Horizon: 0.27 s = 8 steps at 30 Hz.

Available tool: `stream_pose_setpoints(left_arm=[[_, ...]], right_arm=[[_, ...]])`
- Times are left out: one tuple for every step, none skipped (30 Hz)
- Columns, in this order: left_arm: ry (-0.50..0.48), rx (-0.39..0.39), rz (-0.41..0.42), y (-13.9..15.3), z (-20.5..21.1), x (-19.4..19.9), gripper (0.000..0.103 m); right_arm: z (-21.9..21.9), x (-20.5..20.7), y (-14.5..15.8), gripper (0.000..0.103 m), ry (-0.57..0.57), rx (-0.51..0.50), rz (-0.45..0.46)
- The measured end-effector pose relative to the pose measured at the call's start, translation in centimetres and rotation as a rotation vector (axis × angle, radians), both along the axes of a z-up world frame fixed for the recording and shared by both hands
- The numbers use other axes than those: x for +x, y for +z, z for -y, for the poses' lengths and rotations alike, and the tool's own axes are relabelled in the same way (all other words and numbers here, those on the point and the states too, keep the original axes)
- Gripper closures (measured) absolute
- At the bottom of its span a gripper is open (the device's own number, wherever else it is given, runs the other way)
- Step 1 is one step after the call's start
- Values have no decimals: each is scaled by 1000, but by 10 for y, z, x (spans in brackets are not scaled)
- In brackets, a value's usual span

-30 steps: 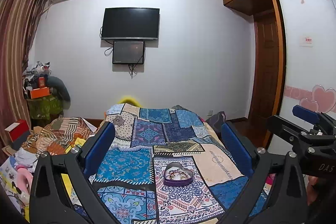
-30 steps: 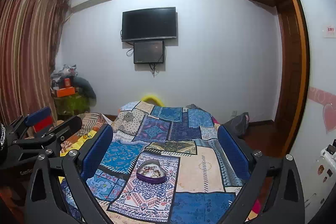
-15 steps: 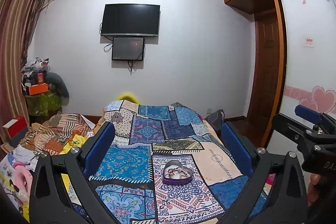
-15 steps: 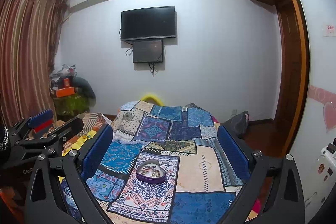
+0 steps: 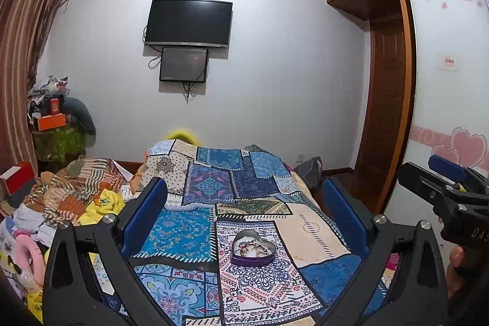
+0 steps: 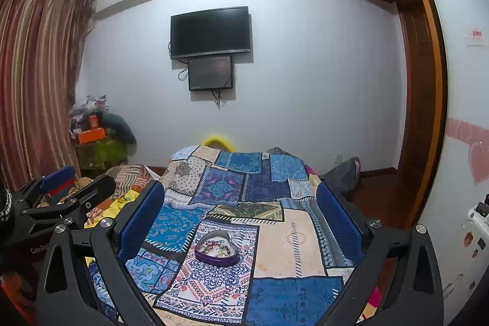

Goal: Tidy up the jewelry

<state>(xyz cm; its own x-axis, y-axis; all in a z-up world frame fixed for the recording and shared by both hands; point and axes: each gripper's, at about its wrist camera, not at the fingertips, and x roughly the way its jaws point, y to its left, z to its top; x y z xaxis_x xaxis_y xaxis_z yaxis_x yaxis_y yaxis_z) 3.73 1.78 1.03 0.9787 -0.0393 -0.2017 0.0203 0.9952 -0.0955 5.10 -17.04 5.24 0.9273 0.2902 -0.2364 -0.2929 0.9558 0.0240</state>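
Left gripper: jaws wide apart, nothing between them, held above the near end of the bed; its 2 blue pads frame the lower middle of its own view.
Right gripper: also spread wide and empty; it shows again at the right edge of the left view, with a hand below it.
Box: a purple heart-shaped tin, open, lying on the quilt in the lower middle of both views, clear of both grippers.
Jewelry: a small heap of rings and a red-threaded piece inside the box; single pieces are too small to tell apart.
Bed: covered by the blue patchwork quilt, running from the lower frame up toward the far wall.
Clothes: a crumpled striped and yellow pile at lower left, beside the quilt.
TV: dark, on the wall at upper centre, a smaller screen just under it.
Curtain: striped, along the left edge.
Wardrobe: brown, upper right.
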Motion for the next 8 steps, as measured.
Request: stream_pose_setpoints(left_arm=[[-3,-4,-3,0,-1,1,1],[-6,-7,-5,-1,-1,2,1],[-7,-9,-7,-1,-1,3,1],[-5,-10,-8,-1,-1,5,1],[-6,-10,-11,-2,-2,6,1],[-8,-10,-13,-3,-2,7,1],[-12,-10,-16,-4,-2,9,1],[-15,-7,-21,-6,-2,10,1]], right_arm=[[-1,1,0,4,2,-1,-2],[-1,2,-1,4,3,-1,-5],[-1,3,-1,4,3,-2,-8],[-2,4,-2,4,4,-3,-10],[-2,5,-3,4,4,-4,-13],[-2,6,-4,4,4,-4,-16],[-3,7,-4,4,5,-4,-20],[-3,9,-6,4,5,-3,-22]])
